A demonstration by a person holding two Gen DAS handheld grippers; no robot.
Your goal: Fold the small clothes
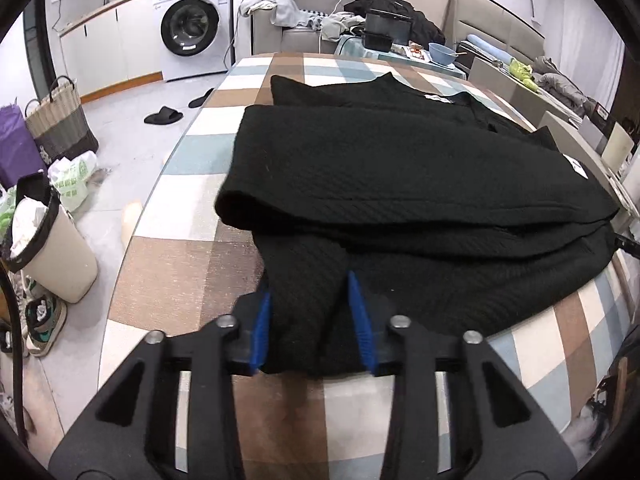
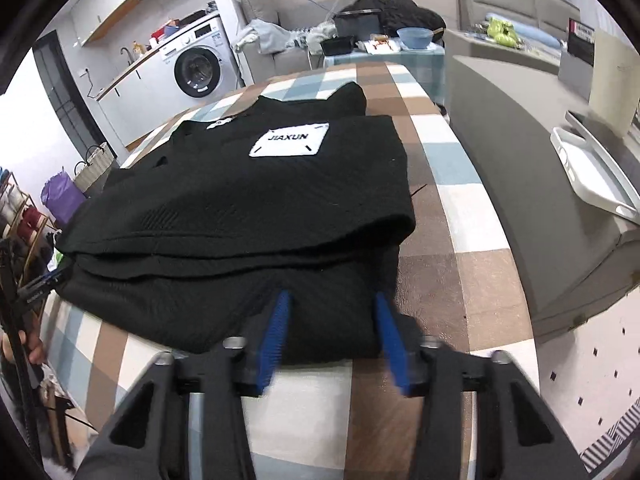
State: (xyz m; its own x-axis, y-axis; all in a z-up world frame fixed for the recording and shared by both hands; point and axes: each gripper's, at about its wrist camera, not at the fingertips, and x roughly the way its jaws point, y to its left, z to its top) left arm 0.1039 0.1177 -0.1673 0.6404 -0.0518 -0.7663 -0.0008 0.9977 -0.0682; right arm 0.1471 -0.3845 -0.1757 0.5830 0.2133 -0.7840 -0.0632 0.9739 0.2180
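Observation:
A black knit garment (image 1: 400, 168) lies folded on the checked tablecloth (image 1: 180, 280), its upper layer doubled back over the lower one. A white JIAXUN patch (image 2: 290, 140) shows on top in the right wrist view. My left gripper (image 1: 312, 312) is at the near left corner of the hem, and a raised ridge of black cloth fills the gap between its blue pads (image 1: 264, 320). My right gripper (image 2: 332, 328) straddles the near right corner of the garment (image 2: 240, 200). There the cloth lies flat between the blue pads (image 2: 276, 328), which stand apart.
The table edge curves close on the left, with a bin (image 1: 52, 248), bags and shoes on the floor beyond. A grey sofa arm (image 2: 540, 184) with a white tray (image 2: 592, 168) runs along the right. Boxes and a blue bowl (image 1: 442, 53) sit past the far end.

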